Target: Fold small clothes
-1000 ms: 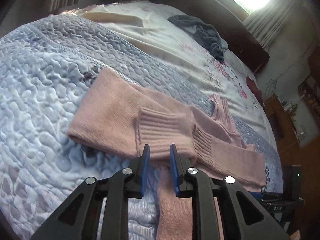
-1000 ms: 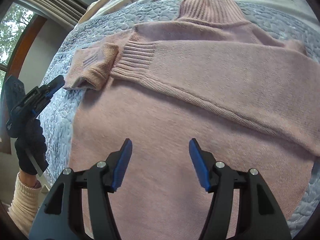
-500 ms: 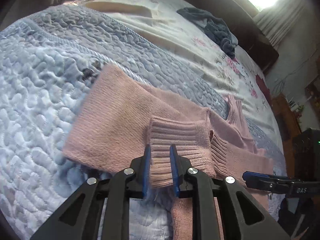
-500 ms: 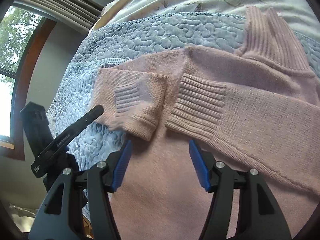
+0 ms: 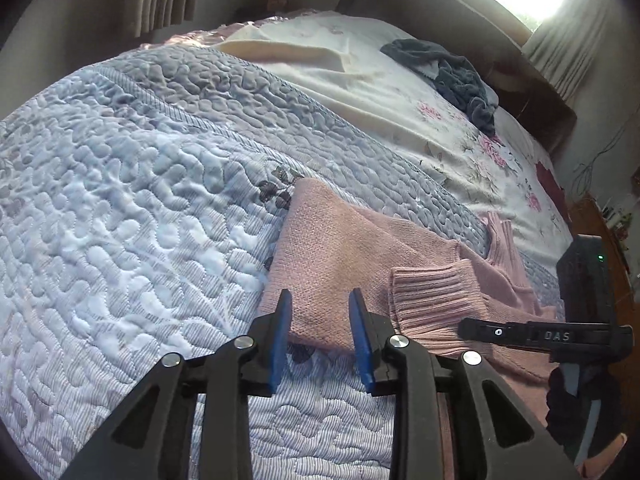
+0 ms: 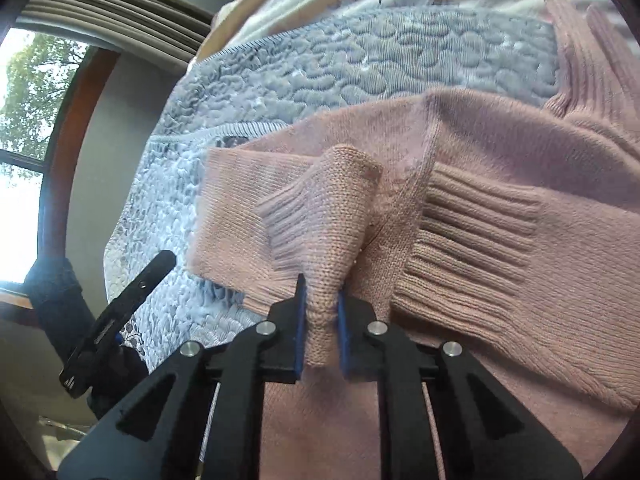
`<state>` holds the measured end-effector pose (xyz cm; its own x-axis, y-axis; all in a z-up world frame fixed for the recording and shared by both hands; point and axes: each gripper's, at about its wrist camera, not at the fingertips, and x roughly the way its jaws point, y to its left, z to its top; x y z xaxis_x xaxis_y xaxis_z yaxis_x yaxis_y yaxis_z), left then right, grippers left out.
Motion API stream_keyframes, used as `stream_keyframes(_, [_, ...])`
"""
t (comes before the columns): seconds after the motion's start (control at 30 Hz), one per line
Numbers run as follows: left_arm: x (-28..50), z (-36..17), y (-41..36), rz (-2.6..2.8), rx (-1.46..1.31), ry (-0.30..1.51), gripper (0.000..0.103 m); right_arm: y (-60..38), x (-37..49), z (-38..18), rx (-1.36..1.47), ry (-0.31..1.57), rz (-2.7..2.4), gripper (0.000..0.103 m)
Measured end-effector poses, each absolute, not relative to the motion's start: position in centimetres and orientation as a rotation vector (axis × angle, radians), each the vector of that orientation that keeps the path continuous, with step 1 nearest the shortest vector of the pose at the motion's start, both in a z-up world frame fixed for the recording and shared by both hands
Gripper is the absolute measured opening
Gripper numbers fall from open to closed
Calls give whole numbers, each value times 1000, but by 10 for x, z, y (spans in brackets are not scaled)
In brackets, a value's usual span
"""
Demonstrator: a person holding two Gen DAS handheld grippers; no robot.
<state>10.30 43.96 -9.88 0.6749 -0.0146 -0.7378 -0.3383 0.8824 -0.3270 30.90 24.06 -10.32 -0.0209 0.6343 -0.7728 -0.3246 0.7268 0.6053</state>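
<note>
Your right gripper (image 6: 320, 322) has closed since half a second ago: its blue pads now pinch a bunched ridge of the sleeve cuff (image 6: 320, 216) of the pink knitted sweater (image 6: 500, 152), where before they stood wide apart above the flat knit. Your left gripper (image 5: 322, 334) has done the opposite; the ribbed cuff it clamped earlier has left its jaws, which now stand partly open and hold nothing, hovering over the near edge of the folded sleeve (image 5: 332, 256). In the left wrist view that ribbed cuff (image 5: 436, 296) lies to the right of the left gripper's pads, with your right gripper reaching in level from the right edge of the frame. In the right wrist view your left gripper (image 6: 120, 316) points up and to the right at the lower left, held by a dark-gloved hand (image 6: 60, 300) over the bed's edge. The sweater lies on the pale blue quilted bedspread (image 5: 120, 200), sleeves folded across its body, high collar (image 6: 592, 52) towards the floral sheet (image 5: 460, 128).
</note>
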Motion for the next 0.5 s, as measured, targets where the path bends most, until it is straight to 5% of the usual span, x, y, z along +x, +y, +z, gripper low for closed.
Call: stream_keyframes(0.5, [150,-108,346,80,-368,857,30,39,296,-56,246,1222,587,12])
